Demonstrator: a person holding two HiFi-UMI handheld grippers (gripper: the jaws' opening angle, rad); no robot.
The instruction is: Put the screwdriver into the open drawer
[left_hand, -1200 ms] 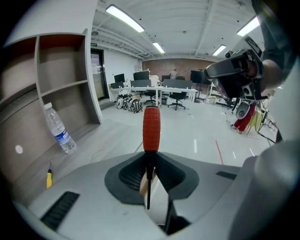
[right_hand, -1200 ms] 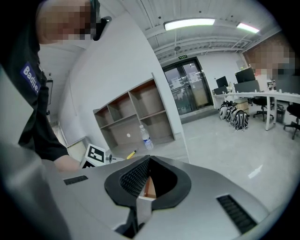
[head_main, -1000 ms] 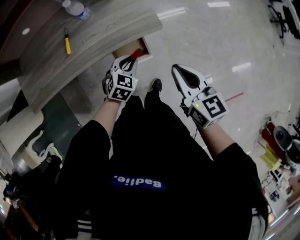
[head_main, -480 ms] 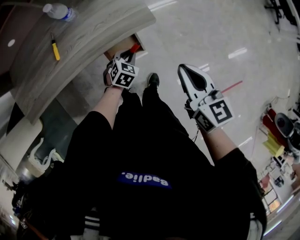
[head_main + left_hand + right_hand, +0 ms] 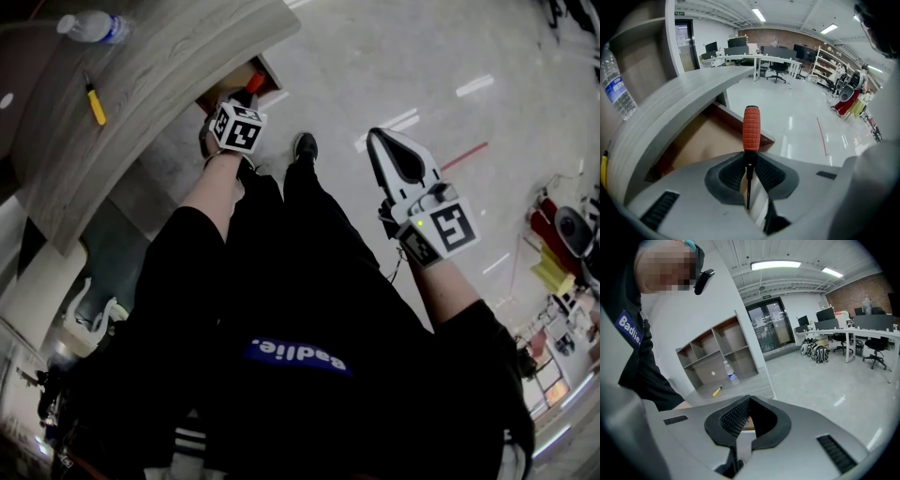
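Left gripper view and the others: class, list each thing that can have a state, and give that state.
Drawer: open.
Screwdriver: gripped by the shaft, red handle toward the drawer.
Left gripper: shut on the screwdriver.
Right gripper: shut, empty.
Water bottle: upright, capped, on the tabletop.
Yellow tool: lying flat on the tabletop.

A grey wood-grain tabletop (image 5: 178, 56) bears two things, well apart — a standing water bottle (image 5: 94, 26) and a small yellow-handled tool (image 5: 96, 103); an open drawer (image 5: 698, 140) juts below its edge.
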